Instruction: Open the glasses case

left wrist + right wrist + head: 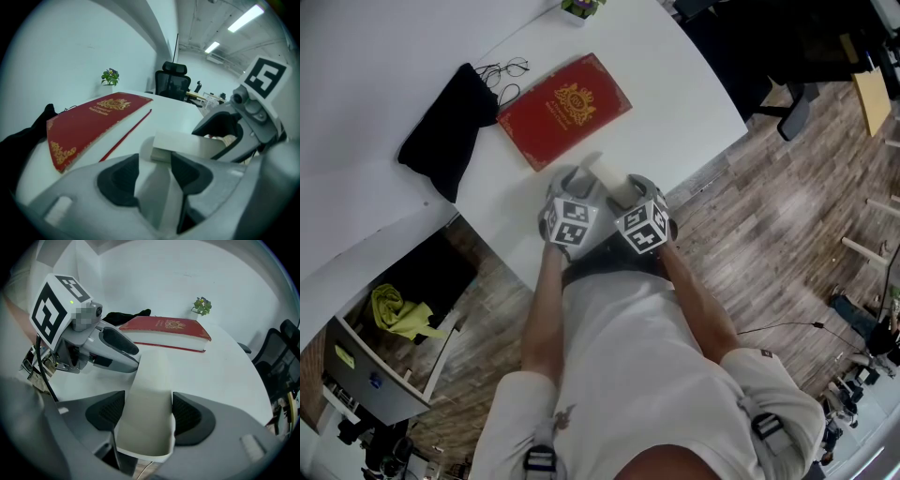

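Head view: the glasses case (pixel 602 174) lies at the desk's (pixel 694 94) near edge. Left gripper view: the left gripper (pixel 157 161) has its fingers pinched on a thin part of the case, likely to lift it. Right gripper view: the right gripper (pixel 147 411) has its fingers clamped across the body, steadying it.

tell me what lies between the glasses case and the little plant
The red book lies flat between the glasses case and the little plant; the head view shows this most plainly.

Book (pixel 565 111) on table (pixel 698 98), pouch (pixel 448 131) left, case (pixel 147 394) in front
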`<state>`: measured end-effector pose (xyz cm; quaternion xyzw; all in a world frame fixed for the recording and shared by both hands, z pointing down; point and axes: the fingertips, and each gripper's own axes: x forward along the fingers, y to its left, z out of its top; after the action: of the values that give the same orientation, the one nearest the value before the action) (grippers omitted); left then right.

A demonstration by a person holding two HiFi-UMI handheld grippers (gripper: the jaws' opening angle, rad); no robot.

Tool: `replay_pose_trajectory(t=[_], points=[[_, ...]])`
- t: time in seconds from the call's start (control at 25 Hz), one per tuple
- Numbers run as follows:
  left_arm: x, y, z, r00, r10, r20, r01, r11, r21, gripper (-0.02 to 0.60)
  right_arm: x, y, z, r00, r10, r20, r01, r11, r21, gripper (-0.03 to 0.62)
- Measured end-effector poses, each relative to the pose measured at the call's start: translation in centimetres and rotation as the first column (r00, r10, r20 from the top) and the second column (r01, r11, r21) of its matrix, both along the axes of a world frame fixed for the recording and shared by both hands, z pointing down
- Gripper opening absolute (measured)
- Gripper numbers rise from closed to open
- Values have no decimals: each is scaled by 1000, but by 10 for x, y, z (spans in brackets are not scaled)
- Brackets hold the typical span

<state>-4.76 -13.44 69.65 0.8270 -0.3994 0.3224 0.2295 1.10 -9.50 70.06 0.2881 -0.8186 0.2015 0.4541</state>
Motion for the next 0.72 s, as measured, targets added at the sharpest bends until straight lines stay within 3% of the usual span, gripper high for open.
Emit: replay_pose_trajectory(t=[0.72], points=[[0,1,1,1000,-3,-10,3,1000,-7,215,2,-1,-7,1000,16,19,-16,1000,-8,310]])
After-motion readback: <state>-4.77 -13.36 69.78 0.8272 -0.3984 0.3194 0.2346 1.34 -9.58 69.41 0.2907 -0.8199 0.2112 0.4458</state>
